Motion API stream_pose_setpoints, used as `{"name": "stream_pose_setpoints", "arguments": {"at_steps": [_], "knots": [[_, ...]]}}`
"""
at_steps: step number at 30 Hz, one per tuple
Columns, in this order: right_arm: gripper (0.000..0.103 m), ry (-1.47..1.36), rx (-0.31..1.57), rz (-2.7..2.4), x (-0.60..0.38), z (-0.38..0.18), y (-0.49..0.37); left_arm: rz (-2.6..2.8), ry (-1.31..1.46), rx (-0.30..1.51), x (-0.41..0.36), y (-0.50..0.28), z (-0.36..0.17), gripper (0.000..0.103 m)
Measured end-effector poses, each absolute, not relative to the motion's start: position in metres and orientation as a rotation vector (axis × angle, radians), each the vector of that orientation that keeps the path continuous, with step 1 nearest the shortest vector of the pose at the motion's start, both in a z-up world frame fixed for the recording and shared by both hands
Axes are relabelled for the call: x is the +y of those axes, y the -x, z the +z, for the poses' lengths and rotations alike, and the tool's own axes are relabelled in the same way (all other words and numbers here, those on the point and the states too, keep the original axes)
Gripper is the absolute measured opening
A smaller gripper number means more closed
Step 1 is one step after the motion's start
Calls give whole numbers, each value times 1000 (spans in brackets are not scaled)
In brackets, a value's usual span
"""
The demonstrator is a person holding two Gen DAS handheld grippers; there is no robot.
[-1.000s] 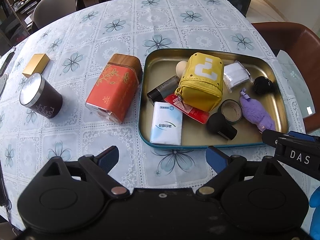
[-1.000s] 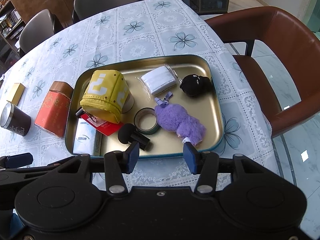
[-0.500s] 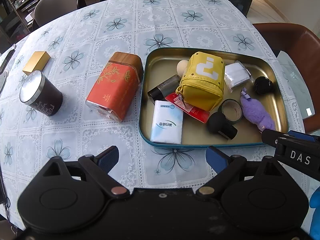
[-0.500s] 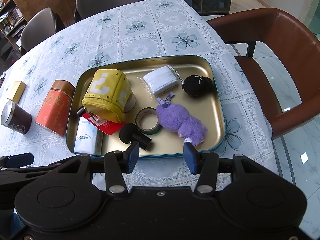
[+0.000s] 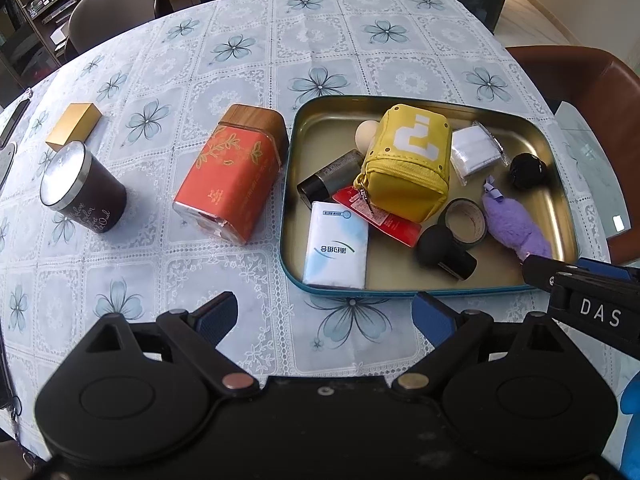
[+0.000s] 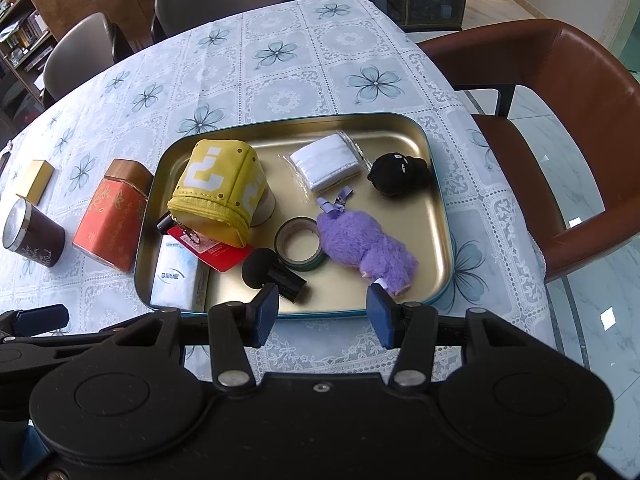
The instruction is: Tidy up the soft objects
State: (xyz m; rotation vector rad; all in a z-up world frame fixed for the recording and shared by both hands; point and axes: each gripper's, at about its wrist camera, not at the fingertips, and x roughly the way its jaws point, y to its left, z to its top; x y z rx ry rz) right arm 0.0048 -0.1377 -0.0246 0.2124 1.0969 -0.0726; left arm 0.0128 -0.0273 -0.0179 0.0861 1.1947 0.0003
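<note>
**Purple plush nearest the right tongs**

Purple plush (image 6: 366, 249) lies in tray (image 6: 442, 216), right half, long axis running away and leftward. Right gripper (image 6: 322, 314) hovers just short of its near end, jaws apart, empty. Left gripper (image 5: 324, 318) wide open, empty, farther off.

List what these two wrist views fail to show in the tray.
- Beige round object: left wrist view, mostly behind the yellow pouch; what it is, unclear.
- Red card: right wrist view, its print too small, its top under the pouch.
- Purple plush toy: left wrist view, near end hidden by the right gripper.
</note>
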Motion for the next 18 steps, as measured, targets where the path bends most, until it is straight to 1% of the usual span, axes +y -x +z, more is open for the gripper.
{"name": "stream_pose_setpoints", "arguments": {"at_steps": [18], "knots": [[50, -209, 1104, -72, -137, -26, -6, 0, -97, 1191, -29, -12, -18, 94]]}}
